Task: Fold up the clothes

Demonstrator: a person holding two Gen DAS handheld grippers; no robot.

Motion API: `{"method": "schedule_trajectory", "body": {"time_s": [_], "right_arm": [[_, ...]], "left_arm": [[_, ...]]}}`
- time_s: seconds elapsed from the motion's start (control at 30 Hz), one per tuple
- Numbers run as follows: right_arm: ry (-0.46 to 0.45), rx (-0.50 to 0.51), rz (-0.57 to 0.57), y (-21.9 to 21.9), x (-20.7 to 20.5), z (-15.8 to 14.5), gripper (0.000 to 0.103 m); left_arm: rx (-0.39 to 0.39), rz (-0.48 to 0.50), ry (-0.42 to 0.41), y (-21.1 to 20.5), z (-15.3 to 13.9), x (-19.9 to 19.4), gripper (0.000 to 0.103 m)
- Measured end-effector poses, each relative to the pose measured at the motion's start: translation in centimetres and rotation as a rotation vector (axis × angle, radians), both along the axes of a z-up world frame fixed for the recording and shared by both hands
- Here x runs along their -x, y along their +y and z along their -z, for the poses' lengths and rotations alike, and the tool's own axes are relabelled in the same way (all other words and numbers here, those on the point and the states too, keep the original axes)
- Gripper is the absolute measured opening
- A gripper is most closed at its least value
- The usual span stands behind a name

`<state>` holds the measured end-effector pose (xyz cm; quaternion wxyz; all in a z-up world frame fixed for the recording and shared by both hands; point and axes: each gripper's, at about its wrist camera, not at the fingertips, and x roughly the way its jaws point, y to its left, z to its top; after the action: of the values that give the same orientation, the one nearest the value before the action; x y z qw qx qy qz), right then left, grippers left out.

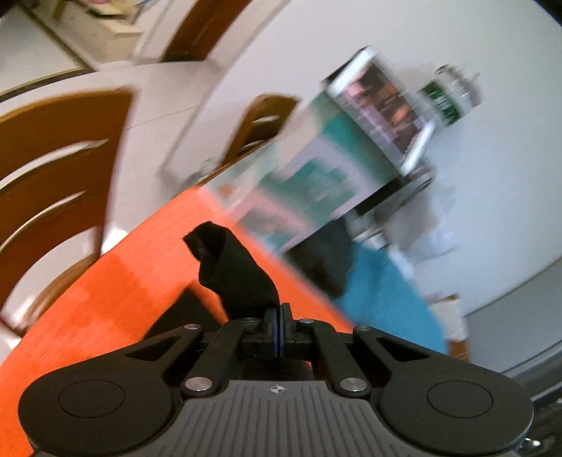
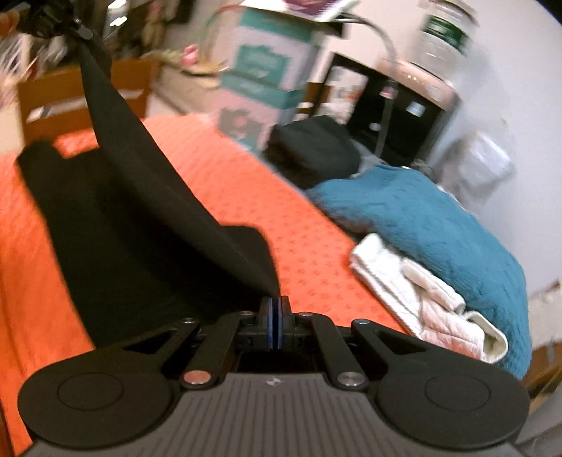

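A black garment (image 2: 116, 197) lies partly on the orange table cover (image 2: 246, 197) and is lifted along one edge. My right gripper (image 2: 276, 318) is shut on one corner of it, low over the cover. The stretched edge runs up to my left gripper (image 2: 49, 21) at the far upper left of the right wrist view. In the left wrist view, my left gripper (image 1: 278, 327) is shut on a bunched corner of the black garment (image 1: 232, 270), held above the orange cover (image 1: 105, 291).
A folded black pile (image 2: 312, 147), a teal blanket (image 2: 432, 228) and a folded white garment (image 2: 425, 298) lie at the right of the cover. Boxes (image 2: 267, 70) and a water dispenser (image 2: 397, 112) stand behind. Wooden chairs (image 1: 45, 168) stand at the left.
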<state>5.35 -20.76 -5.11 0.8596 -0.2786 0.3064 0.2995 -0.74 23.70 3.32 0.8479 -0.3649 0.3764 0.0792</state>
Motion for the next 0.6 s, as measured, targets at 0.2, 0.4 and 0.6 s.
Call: {"method": "schedule_trajectory", "body": {"time_s": [0.2, 0.4, 0.6], "right_arm": [[0.006, 0.21, -0.167, 2.7, 2.8, 4.2, 0.003], [0.082, 0.303, -0.202, 3.7, 3.3, 7.2, 0.009], [0.142, 0.22, -0.17, 3.1, 2.9, 4.8, 0.013]], "left_arm": [[-0.002, -0.063, 0.178, 0.1, 8.1, 4.6, 0.004], [-0.025, -0.079, 0.278, 0.1, 13.5, 6.7, 0.005], [-0.08, -0.092, 0.23, 0.3, 13.0, 7.1, 0.011]]}}
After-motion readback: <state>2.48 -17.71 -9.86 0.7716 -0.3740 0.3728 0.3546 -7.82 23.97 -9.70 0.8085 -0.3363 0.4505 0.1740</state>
